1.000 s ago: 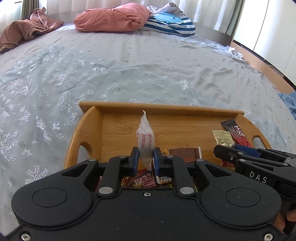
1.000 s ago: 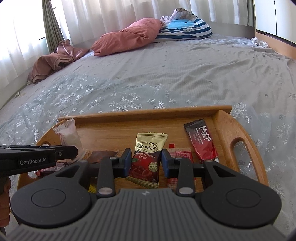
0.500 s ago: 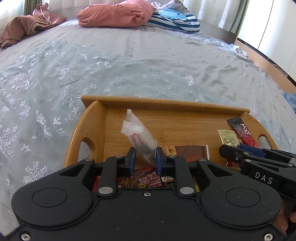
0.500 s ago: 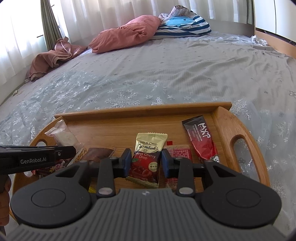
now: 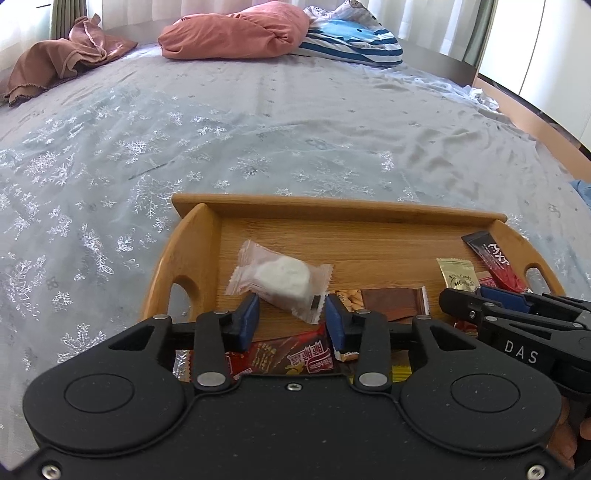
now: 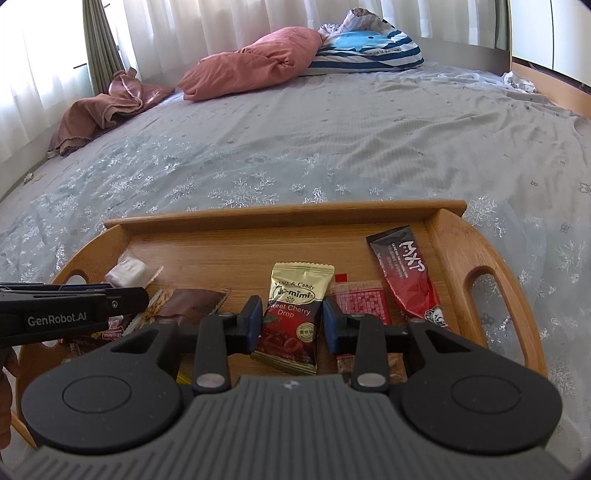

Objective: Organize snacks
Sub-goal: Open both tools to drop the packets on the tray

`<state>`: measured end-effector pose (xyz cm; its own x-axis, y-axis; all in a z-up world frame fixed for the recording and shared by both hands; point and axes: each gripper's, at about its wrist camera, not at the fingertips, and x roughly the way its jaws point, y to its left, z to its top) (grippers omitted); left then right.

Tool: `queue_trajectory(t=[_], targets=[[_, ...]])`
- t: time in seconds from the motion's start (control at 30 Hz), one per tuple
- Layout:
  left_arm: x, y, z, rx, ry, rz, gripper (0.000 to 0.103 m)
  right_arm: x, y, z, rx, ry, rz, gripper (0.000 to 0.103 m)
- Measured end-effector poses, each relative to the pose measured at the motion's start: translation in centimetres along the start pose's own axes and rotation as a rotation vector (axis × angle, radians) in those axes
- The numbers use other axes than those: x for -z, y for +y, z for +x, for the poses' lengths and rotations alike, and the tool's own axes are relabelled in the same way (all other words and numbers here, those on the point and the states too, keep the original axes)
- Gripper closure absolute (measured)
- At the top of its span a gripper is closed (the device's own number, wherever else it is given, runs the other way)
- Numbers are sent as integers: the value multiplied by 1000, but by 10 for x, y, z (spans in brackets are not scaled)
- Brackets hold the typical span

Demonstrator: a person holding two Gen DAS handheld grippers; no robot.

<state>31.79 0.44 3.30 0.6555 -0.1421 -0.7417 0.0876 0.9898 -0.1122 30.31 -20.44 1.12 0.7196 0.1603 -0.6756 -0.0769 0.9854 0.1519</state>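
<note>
A wooden tray [image 5: 332,206] [image 6: 280,214] lies on the bed with several snacks in it. My left gripper [image 5: 291,323] [image 6: 142,297] hovers over the tray's left end and its jaws are opening. A white snack in a clear wrapper [image 5: 282,280] [image 6: 127,271] lies flat on the tray, one corner between the pads [image 5: 246,321], which do not press on it. My right gripper [image 6: 291,326] [image 5: 456,301] straddles a gold and red cherry drop packet [image 6: 293,306] [image 5: 458,275] that lies flat, with thin gaps at both pads.
A red and black MXT sachet [image 6: 406,273], a red patterned packet [image 6: 358,299], a brown packet [image 5: 391,299] and a red wrapper [image 5: 295,354] also lie in the tray. The grey snowflake bedspread [image 5: 258,129] surrounds it. Pillows [image 5: 236,35] sit far back.
The white snack stood upright in the shut left gripper, tipped over to the left, then dropped flat onto the tray as the jaws parted. The right gripper and its packet kept still.
</note>
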Motion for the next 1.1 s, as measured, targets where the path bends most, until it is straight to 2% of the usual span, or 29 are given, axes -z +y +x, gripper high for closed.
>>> queue_trajectory(t=[0.13,0.27,0.43,0.5,0.57,0.77,1.0,1.1], targets=[[0,2,-3,1,-5,-8,59,-1,1,1,0,1,-4,63],[0,0,-7,-3,-16,7,48,0,1,1,-5,-3,9,52],[2,-1,-10,-9,-23,16,37,0,1,-1,-13,-11,17,51],[3,-2,-12,-6,-26,14,29,0,1,-4,-18,-19,19,43],[5,-2,-16,-5,-35,13,24,-1,3,-7,-18,-27,13,40],[8,-4,-28,-11,-55,17,16,-4,6,-19,-18,-54,-1,26],[10,-1,-43,-9,-72,-11,7,-5,5,-33,-1,-86,2,13],[12,-1,-49,-15,-79,-11,7,-6,2,-40,-2,-93,7,10]])
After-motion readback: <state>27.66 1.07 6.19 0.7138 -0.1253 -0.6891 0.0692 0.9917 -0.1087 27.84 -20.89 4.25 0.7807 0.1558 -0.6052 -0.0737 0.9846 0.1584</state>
